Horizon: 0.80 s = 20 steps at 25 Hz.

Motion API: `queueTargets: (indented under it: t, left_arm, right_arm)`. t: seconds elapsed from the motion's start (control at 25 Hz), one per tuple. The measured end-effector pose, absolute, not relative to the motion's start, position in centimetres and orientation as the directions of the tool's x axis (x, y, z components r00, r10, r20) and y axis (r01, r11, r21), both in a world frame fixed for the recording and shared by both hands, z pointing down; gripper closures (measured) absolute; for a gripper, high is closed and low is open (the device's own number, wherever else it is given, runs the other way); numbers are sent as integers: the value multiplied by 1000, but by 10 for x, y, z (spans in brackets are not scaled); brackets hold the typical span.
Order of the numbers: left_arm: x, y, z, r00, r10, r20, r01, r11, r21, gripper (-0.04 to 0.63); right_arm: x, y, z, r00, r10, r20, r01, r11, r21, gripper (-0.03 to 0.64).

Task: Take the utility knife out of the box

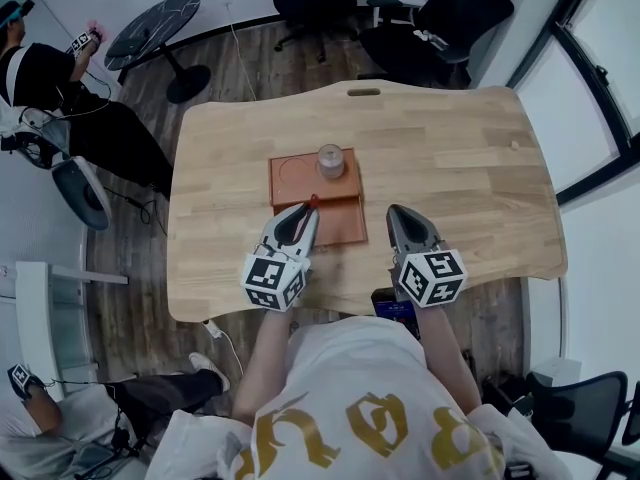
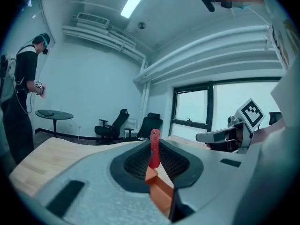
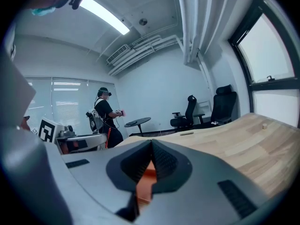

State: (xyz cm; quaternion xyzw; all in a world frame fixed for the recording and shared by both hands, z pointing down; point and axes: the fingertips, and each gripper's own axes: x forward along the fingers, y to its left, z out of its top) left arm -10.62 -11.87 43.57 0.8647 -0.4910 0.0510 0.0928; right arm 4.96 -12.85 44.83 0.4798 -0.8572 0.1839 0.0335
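We're looking down on the wooden table (image 1: 450, 158), and the left gripper (image 1: 308, 211) has the utility knife (image 2: 154, 150) in its grasp. The jaws are clamped on the slim red handle. They stand only as far apart as the handle is thick, and its rounded end pokes up past the tips. From the head view, that red end sits over the near left part of the orange box (image 1: 300, 176), which lies flat in the middle of the table. In the left gripper view the knife stands out against the far wall and the windows, and we catch the orange of the box below, through the gap between the jaws.

Over on the right, the right gripper (image 1: 392, 211) hangs just beside the box's near right corner. Its jaws are pressed together tip to tip with nothing between them. Only a sliver of orange shows lower down behind them.

A small round container (image 1: 331, 160) sits on the far part of the box. Past the table we see a round black side table (image 1: 152, 30), some office chairs (image 1: 440, 18) at the far right, and another person (image 1: 40, 78) off at the far left.
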Motion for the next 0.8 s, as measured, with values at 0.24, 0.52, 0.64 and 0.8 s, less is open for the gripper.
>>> queueTargets:
  t: [0.24, 0.52, 0.64, 0.8]
  left_arm:
    - [-111, -118, 441, 514, -839, 178, -857, -496, 138, 538]
    - [-107, -118, 441, 534, -827, 176, -845, -513, 153, 538]
    - [-109, -118, 443, 532, -827, 180, -846, -511, 154, 538]
    - [-111, -120, 445, 531, -827, 183, -847, -509, 155, 538]
  right_arm:
    - [50, -127, 453, -529, -815, 236, -841, 465, -277, 606]
    - [51, -131, 452, -522, -818, 240, -846, 462, -266, 606]
    - [49, -131, 452, -527, -815, 240, -844, 468, -264, 606]
    - [48, -133, 453, -532, -813, 238, -841, 472, -265, 606]
